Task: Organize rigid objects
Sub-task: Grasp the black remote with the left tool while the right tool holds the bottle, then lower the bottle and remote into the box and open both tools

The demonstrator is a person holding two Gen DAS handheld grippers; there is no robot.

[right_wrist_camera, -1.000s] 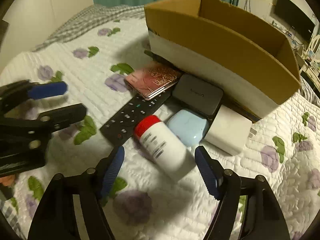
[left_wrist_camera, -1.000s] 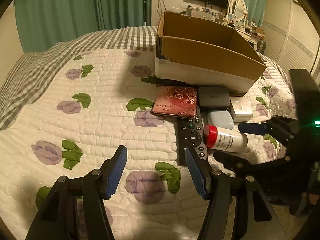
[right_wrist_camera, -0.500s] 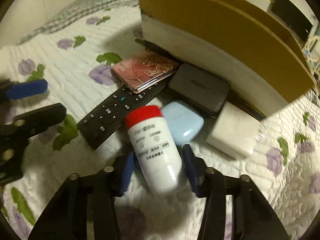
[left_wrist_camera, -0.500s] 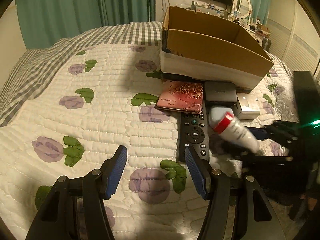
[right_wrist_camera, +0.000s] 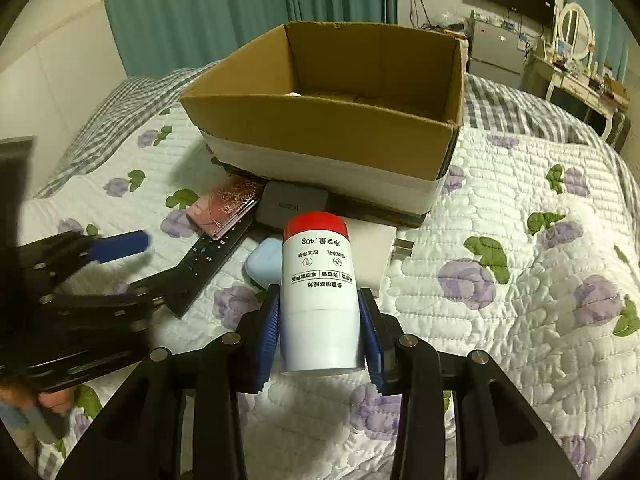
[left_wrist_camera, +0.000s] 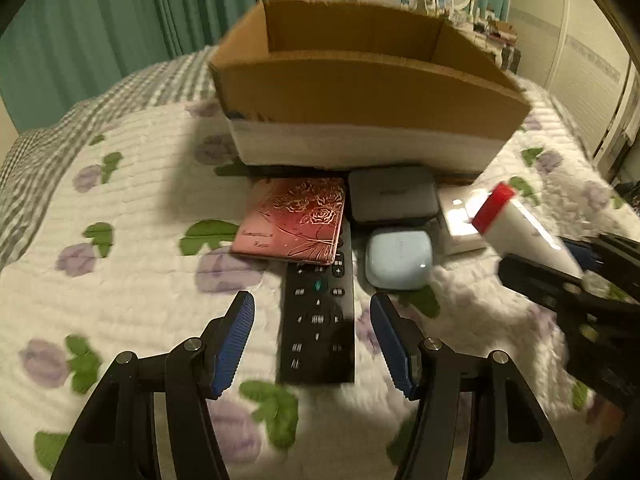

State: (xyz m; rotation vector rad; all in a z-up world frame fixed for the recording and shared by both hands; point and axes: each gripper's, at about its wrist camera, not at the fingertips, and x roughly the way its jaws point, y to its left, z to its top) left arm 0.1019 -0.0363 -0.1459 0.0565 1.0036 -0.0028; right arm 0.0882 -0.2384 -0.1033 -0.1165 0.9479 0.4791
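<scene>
Right gripper [right_wrist_camera: 319,322]: jaws clamped on the lower body of the white bottle [right_wrist_camera: 318,294], red cap pointing forward along the fingers, lifted clear of the bed [right_wrist_camera: 520,320].
Key relation: cardboard box [right_wrist_camera: 320,136] lies straight ahead of the bottle, beyond the remaining items; bottle's long axis points at its near wall.
Left gripper [left_wrist_camera: 312,338]: jaws wide, holding nothing; remote [left_wrist_camera: 320,312] lies lengthwise between them, not touched.
Judgement: the bottle likely goes to the box next.

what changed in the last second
The right claw closed on the white bottle and lifted it off the quilt. The left claw, open, moved in over the remote. Notebook, cases and box stayed put.
</scene>
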